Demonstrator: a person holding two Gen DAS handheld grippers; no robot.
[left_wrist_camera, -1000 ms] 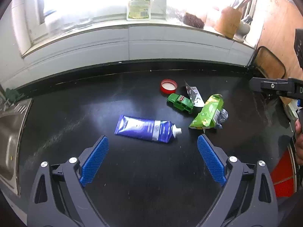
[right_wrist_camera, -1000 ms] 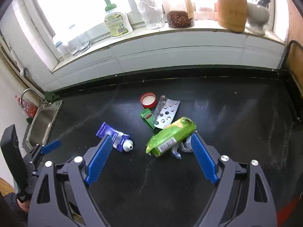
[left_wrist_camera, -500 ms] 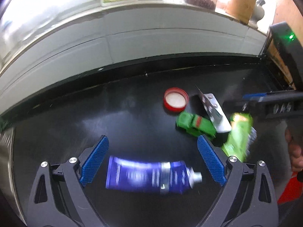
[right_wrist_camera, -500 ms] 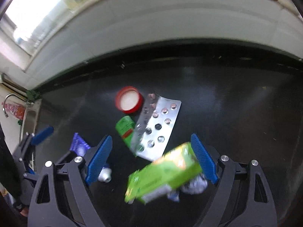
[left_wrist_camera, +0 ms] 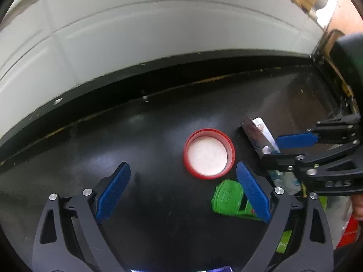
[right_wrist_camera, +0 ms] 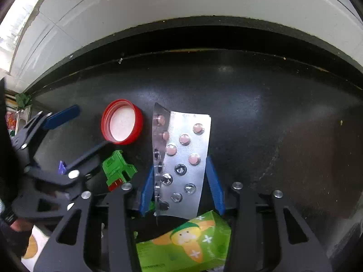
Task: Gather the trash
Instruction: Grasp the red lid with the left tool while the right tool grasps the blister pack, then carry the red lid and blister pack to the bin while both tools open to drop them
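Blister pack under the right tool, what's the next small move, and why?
Probably finish closing, then lift. The right tool has just been closing with the blister pack between its pads, which sit at the pack's edges; firm contact isn't clear yet.

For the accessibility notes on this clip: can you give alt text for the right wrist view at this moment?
The right gripper, jaws just closing, straddles a silver blister pack of pink pills on a black counter, pad contact unclear. A green packet lies beneath, a red lid and green toy car sit left, and the open left gripper reaches in.
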